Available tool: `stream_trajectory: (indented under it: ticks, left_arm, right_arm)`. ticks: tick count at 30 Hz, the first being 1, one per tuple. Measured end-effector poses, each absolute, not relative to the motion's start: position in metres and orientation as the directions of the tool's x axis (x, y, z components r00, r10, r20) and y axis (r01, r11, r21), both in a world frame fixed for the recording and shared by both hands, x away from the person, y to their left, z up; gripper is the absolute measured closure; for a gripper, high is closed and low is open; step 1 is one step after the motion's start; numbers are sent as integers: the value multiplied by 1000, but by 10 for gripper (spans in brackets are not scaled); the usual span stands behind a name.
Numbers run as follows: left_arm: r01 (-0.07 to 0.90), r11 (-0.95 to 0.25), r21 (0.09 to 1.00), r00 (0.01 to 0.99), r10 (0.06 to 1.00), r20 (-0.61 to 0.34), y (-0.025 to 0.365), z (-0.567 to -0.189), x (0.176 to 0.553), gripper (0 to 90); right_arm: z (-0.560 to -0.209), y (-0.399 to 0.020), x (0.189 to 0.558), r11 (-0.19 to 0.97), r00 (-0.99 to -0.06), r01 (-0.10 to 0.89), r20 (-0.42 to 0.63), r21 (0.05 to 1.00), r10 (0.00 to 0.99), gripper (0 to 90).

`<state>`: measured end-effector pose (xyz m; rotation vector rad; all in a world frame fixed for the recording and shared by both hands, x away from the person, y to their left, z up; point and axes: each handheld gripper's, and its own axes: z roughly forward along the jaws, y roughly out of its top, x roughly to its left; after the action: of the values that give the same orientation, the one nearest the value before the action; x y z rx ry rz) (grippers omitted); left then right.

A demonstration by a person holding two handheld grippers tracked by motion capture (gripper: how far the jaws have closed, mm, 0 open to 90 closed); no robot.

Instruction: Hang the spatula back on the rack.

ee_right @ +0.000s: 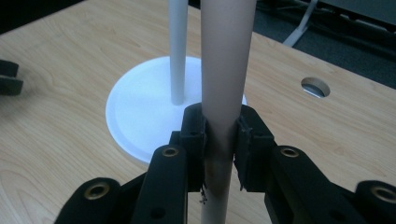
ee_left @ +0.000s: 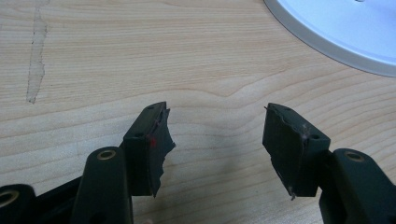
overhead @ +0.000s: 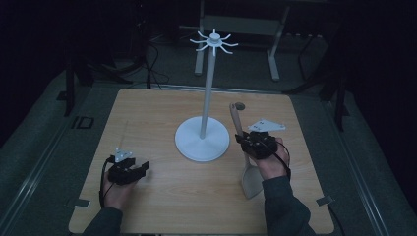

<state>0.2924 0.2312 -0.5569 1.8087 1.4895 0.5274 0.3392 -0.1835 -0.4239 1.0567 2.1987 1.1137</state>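
Note:
A pale spatula [overhead: 252, 179] is tilted over the right half of the wooden table [overhead: 162, 196], flat blade toward the near edge and handle [ee_right: 227, 46] pointing away. My right gripper [overhead: 252, 142] is shut on the handle, pads pressing both sides [ee_right: 222, 123]. Just left of it stands a white rack [overhead: 209, 83] with a round base [ee_right: 140, 112], a thin pole and a ring of hooks [overhead: 214, 41] on top. On the near left my left gripper [overhead: 139, 168] rests low over bare wood, jaws open and empty [ee_left: 215, 110], with the base's rim [ee_left: 345, 32] ahead to its right.
A round hole [overhead: 240, 105] is cut in the table past the handle's far end [ee_right: 315, 87]. Metal brackets [overhead: 324, 200] sit at the near corners. Beyond the far edge are grey frame legs [overhead: 273, 54] and cables on a dark floor.

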Motion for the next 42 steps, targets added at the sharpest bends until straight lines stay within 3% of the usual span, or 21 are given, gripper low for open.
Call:
stream_trajectory:
  ticks: [42]
  left_arm:
    - [667,-65,743,243,961,-134,232,-557,292,412]
  right_arm:
    - [-395,-187,332,316,-609,303,-72,899,790,752]
